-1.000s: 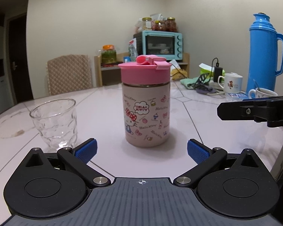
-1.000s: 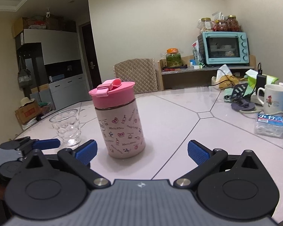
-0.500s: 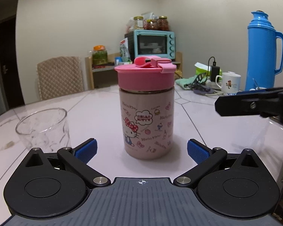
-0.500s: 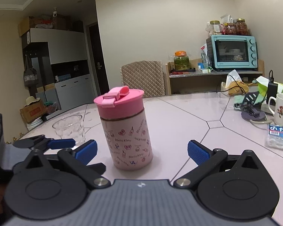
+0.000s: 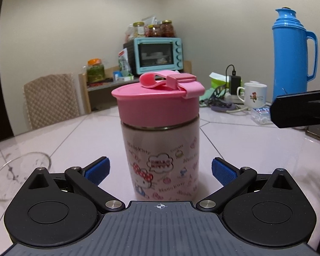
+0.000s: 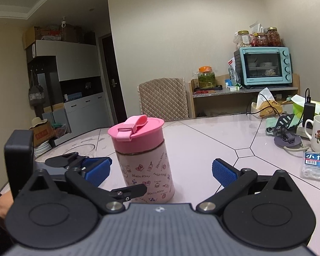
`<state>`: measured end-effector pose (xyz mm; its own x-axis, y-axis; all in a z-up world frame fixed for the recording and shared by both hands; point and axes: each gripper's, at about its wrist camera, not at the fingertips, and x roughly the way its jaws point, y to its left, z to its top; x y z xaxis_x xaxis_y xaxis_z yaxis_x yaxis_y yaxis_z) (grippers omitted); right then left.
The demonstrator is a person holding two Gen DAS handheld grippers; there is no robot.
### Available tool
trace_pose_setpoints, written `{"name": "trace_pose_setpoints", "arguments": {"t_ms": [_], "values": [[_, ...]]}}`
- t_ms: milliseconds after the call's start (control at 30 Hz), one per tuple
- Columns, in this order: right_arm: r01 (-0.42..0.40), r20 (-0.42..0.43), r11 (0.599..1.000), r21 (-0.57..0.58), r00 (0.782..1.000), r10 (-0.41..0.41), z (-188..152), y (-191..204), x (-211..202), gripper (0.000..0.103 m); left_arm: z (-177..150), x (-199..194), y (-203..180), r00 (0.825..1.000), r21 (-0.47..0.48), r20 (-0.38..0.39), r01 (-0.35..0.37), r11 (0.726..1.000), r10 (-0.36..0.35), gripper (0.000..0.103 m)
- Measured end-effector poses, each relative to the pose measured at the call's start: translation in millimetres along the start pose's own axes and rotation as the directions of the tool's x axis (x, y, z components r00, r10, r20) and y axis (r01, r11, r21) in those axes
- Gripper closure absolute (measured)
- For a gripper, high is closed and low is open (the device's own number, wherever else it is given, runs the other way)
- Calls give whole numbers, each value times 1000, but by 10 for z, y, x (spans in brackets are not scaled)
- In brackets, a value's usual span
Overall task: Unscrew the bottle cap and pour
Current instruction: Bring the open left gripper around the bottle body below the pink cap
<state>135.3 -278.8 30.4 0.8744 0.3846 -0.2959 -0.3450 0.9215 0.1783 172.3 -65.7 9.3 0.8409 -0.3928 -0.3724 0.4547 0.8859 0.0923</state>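
Approach step, nothing gripped yet. One Hello Kitty bottle (image 5: 160, 145) standing upright on the desk (image 5: 256, 140), pink cap (image 5: 157, 106) still screwed on with its flip strap lying across the top. Left tool (image 5: 160, 168) spread wide, blue pads either side of the bottle's lower body but apart from it, no contact visible. Right tool (image 6: 161, 171) also wide open, coming in from another angle, bottle sitting between its pads and slightly toward the left one, not touching.

Next move, best guess: close the left one on the body to hold it steady, then lift the right one up to cap height and clamp the pink rim for twisting. Cap is wide, so probably needs nearly the full opening.

Count check: one bottle, one cap, one clear drinking glass (image 5: 17, 175) just off to the left, empty as far as can be told. Further back: one blue thermos jug (image 5: 292, 57), one white mug (image 5: 255, 92) clearly visible, one teal toaster oven (image 5: 157, 55).
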Motion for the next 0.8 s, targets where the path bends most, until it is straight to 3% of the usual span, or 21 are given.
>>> {"name": "trace_pose_setpoints", "arguments": {"t_ms": [800], "values": [[14,-37,1000,-24,999,-15,5,-2,214,0,64,377,218,987,-25,68,145,989,-143,0]]}}
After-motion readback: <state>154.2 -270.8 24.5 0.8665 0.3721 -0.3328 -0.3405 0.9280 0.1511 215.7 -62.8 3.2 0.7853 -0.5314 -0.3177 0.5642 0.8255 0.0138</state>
